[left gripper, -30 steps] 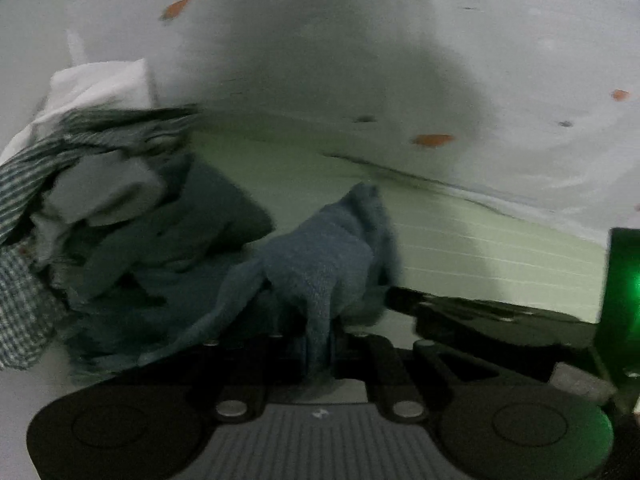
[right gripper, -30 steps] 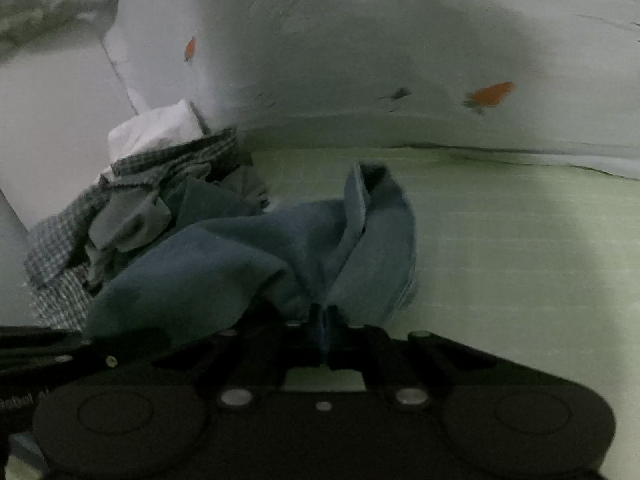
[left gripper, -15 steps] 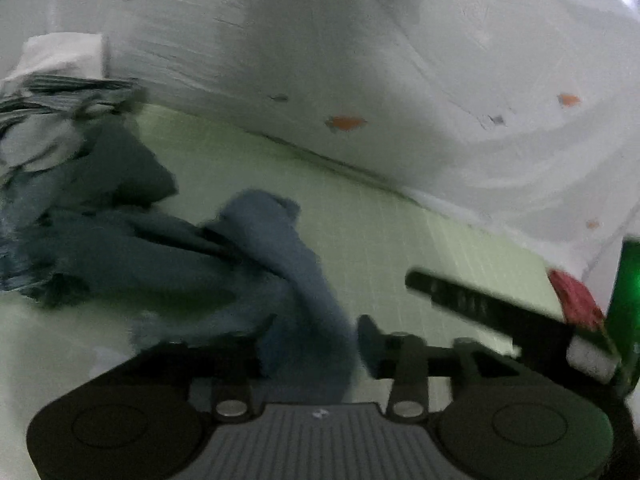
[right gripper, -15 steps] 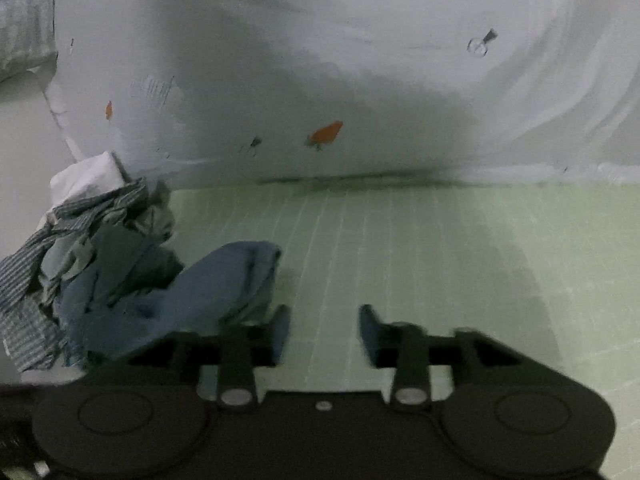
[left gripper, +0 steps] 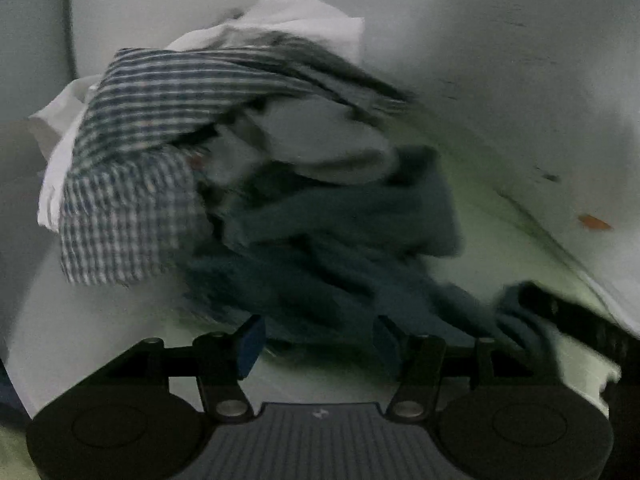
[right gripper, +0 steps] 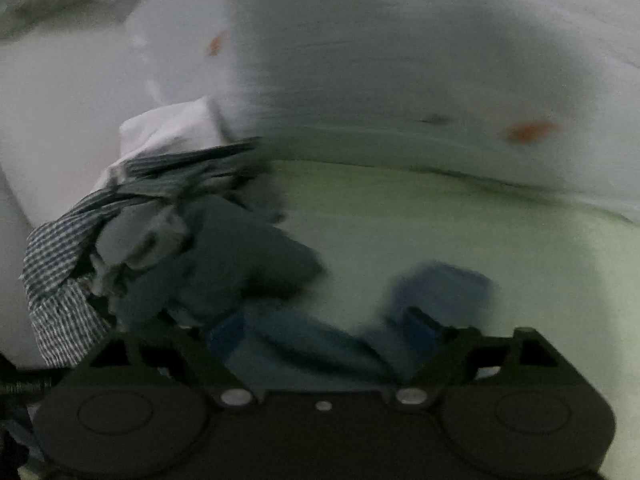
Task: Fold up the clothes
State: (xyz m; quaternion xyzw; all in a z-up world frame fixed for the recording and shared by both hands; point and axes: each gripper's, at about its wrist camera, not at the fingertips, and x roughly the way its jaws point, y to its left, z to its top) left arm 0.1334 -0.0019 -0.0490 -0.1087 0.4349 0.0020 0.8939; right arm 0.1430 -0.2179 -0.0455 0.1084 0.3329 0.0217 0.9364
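A heap of clothes lies on the pale green checked sheet (right gripper: pixel 460 220): a blue-and-white checked shirt (left gripper: pixel 132 184), a white cloth (left gripper: pixel 304 12), a grey piece and a dark blue garment (left gripper: pixel 340 232). My left gripper (left gripper: pixel 318 344) is open and empty, its jaws just in front of the dark blue garment's near edge. My right gripper (right gripper: pixel 320 336) is open, low over a lighter blue garment (right gripper: pixel 440 288) that lies between and under its fingers. The heap also shows in the right wrist view (right gripper: pixel 168 232), left of the gripper. The frames are blurred.
A white cover with orange carrot prints (right gripper: pixel 528 132) rises behind the sheet. A white wall (right gripper: pixel 60 112) stands at the left. The right gripper's black body (left gripper: pixel 580 328) crosses the lower right of the left wrist view.
Both grippers were shut on the blue garment a second ago, then let go of it and opened. Both have since moved left and closer to the clothes heap.
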